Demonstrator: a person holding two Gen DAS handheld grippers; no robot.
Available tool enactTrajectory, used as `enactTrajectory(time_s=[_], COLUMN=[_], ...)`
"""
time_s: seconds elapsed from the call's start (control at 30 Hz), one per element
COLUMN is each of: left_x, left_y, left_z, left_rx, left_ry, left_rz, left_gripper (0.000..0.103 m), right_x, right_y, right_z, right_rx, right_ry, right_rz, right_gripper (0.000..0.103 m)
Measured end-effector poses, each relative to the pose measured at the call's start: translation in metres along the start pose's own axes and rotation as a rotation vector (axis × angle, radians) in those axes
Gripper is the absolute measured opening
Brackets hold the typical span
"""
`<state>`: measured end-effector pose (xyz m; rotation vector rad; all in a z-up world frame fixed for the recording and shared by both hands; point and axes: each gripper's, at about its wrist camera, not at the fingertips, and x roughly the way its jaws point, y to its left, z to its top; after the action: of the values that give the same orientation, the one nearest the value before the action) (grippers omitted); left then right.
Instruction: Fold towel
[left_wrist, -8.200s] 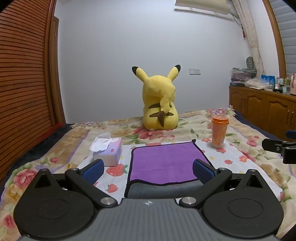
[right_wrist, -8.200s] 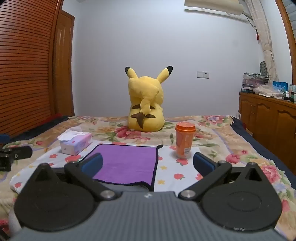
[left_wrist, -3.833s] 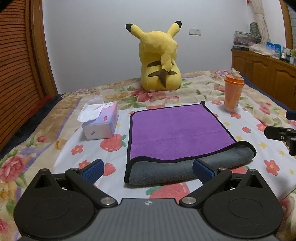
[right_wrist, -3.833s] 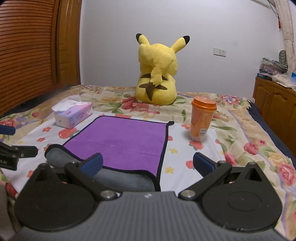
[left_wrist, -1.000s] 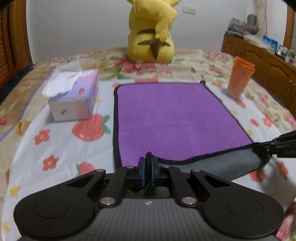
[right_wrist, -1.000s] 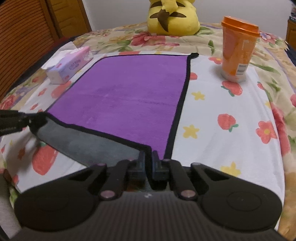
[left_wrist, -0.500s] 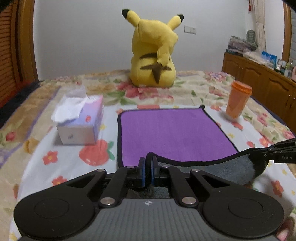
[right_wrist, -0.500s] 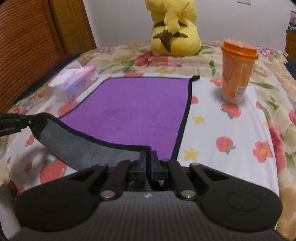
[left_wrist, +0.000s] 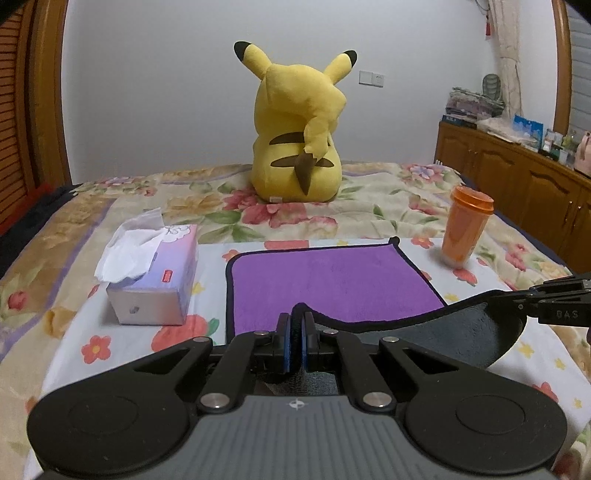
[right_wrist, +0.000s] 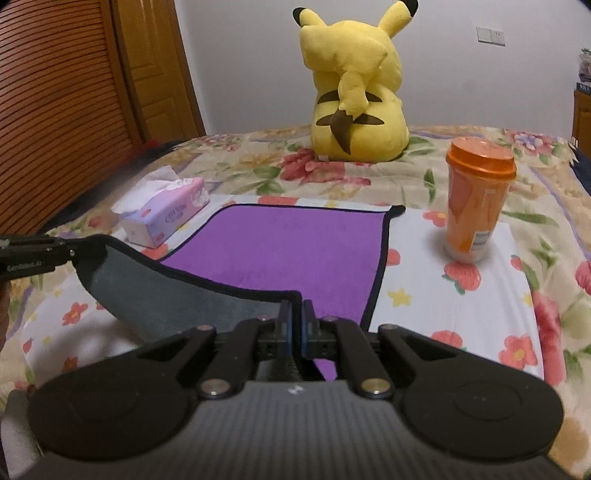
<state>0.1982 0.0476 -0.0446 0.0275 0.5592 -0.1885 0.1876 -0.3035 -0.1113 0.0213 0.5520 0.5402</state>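
Observation:
The towel (left_wrist: 332, 280) is purple on top with a black hem and a grey underside; it lies on the flowered bedspread. My left gripper (left_wrist: 296, 319) is shut on its near left corner. My right gripper (right_wrist: 296, 308) is shut on its near right corner. Both corners are lifted, so the near edge hangs between them as a grey sagging band (right_wrist: 155, 295). The far part of the towel (right_wrist: 295, 240) lies flat. The right gripper also shows at the right edge of the left wrist view (left_wrist: 554, 304); the left gripper shows at the left edge of the right wrist view (right_wrist: 40, 251).
A tissue box (left_wrist: 151, 273) stands left of the towel, also in the right wrist view (right_wrist: 166, 216). An orange lidded cup (left_wrist: 467, 225) stands right of it (right_wrist: 476, 195). A yellow plush toy (left_wrist: 297, 133) sits behind. Wooden cabinets (left_wrist: 517, 184) line the right wall.
Both grippers have risen with the towel's near corners. The grey underside has lifted further off the bed and the near edge has moved towards the far edge.

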Motion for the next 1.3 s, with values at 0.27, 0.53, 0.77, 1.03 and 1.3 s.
enactTrajectory(time_s=[0.27,0.53,0.77,1.03,1.3], left_x=[0.008,0.025,0.041,0.050,0.061], left_y=[0.000,0.003,0.005,0.008,0.005], left_z=[0.009,0.016,0.021,0.030,0.035], left_rx=[0.012,0.027,0.050,0.052,0.051], left_ry=[-0.022,-0.032,-0.034,-0.046,-0.051], left_rz=[0.013,0.026,0.032,0.018,0.012], left_gripper=[0.008,0.008,0.008,0.008,0.008], right_x=[0.005,0.016,0.032,0.042,0.048], right_y=[-0.003,-0.005,-0.008,-0.011,-0.016], right_z=[0.007,0.013,0.014,0.019,0.030], right_rx=[-0.024,-0.059,-0.097,-0.117,-0.113], right_ry=[-0.032,-0.063,-0.062,-0.073,-0.089], right_rz=[-0.001,0.005,-0.005,-0.012,-0.013], right_gripper=[0.005,0.005,0.004,0.004,0.004])
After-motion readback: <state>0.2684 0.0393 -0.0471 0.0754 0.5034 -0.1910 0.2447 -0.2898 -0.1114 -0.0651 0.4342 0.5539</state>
